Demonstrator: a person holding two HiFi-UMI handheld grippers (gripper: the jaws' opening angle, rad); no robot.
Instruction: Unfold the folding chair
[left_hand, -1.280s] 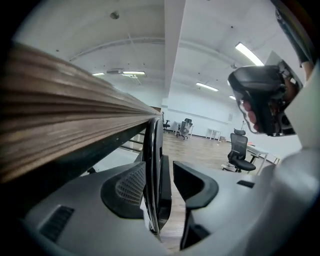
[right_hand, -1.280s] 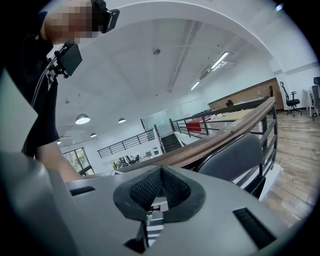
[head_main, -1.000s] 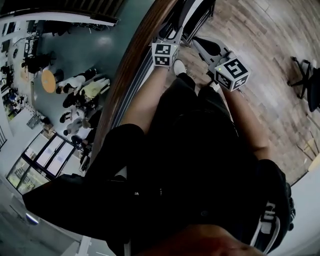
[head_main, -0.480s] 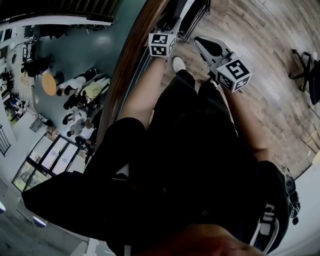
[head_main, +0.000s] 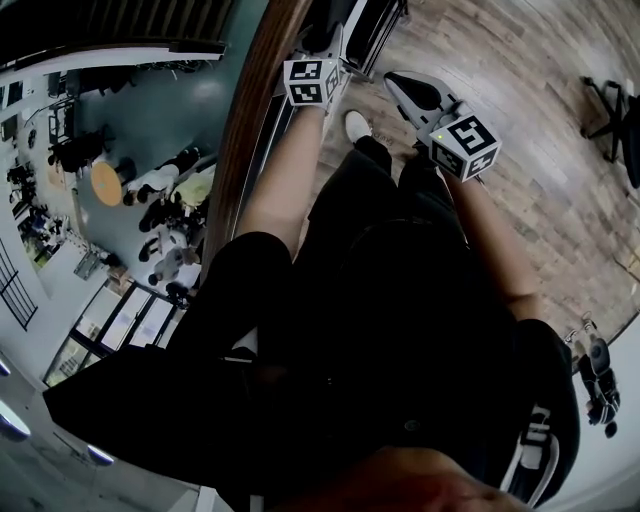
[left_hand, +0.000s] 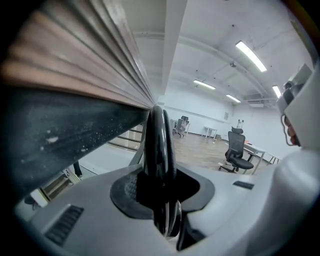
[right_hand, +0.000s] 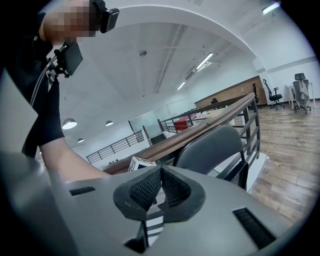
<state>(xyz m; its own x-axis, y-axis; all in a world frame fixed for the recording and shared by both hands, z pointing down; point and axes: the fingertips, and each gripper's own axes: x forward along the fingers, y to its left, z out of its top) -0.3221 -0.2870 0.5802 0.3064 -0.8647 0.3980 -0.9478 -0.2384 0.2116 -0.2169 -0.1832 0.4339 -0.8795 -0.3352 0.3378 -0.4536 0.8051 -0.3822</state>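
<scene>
The folding chair (right_hand: 212, 145) is being kept right against the railing, under the wooden handrail (head_main: 250, 130). A black frame tube (left_hand: 160, 145) of the chair is being pinched by the left gripper (left_hand: 161, 192), whose jaws have just been closing. The right gripper (right_hand: 159, 187) is being held pressed together with nothing between its jaws, near the chair's grey backrest (right_hand: 200, 150).

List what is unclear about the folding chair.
- Head view: folding chair mostly cut off by the top edge.
- Left gripper view: only a black tube shows between the left gripper's jaws, which have just been closing; that gripper's body hides the rest.
- Right gripper view: the right gripper's body covers most below the backrest.
</scene>
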